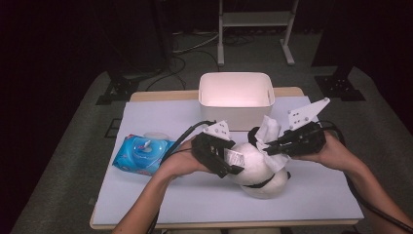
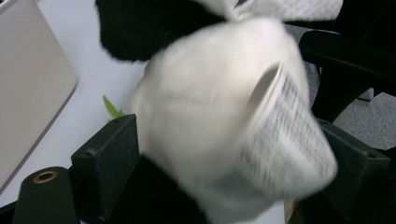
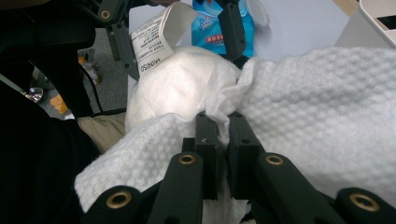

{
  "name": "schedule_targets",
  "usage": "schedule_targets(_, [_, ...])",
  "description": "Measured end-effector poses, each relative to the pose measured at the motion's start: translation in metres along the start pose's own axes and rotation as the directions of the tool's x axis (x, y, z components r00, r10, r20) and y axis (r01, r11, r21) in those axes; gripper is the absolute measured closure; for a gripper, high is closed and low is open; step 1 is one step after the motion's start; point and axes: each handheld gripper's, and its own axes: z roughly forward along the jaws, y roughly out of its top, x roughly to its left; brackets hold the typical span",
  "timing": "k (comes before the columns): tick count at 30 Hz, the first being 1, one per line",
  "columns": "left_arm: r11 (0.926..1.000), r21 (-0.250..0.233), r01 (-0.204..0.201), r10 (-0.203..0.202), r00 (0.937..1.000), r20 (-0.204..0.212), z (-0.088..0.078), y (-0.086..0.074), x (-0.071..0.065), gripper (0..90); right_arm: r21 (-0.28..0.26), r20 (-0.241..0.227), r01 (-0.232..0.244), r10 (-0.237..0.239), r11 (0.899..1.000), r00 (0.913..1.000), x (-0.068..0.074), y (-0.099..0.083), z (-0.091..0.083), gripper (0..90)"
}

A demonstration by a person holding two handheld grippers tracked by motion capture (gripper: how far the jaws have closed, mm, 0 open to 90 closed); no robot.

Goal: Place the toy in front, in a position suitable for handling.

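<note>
- A plush toy [image 1: 258, 173] lies on the table [image 1: 146, 195], right of its middle and toward the near edge
- A storage bin [image 1: 236, 97] stands behind the toy, at the table's far edge
- A pack of wet wipes [image 1: 141, 153] lies left of the toy, well apart from it
- The left gripper [image 1: 229, 163] sits at the toy's left side, between the pack and the toy, with the toy between its jaws
- The toy's sewn-in label [image 2: 285, 140] lies beside that gripper's jaw
- The right gripper [image 1: 268, 148] comes in from the toy's right, with a wipe [image 1: 268, 134] pinched in its jaws and lying on the toy's top, in front of the bin
</note>
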Motion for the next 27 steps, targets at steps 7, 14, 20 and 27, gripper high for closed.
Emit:
schedule_targets(7, [0.999,-0.003,0.044,-0.044,0.999,-0.013,0.001,-0.019,0.008,12.1,-0.004,0.017,-0.024,0.024,1.0,0.9996,-0.002,-0.011,-0.01,83.9])
schedule_targets(14, [0.996,-0.011,0.088,-0.088,0.9961,0.008,0.014,-0.034,0.014,11.9,-0.008,0.032,-0.045,0.045,0.999,0.9985,-0.003,-0.019,-0.017,83.9])
schedule_targets(20, [0.9946,-0.003,0.103,-0.103,0.9936,0.046,0.028,-0.038,0.015,11.4,-0.012,0.038,-0.049,0.05,0.999,0.998,-0.003,-0.024,-0.021,83.9])
schedule_targets(27, [0.9902,-0.069,0.121,-0.115,0.9902,0.079,0.03,-0.038,0.018,19.4,-0.041,0.033,-0.044,0.045,0.998,0.9984,-0.001,-0.022,-0.022,83.6])
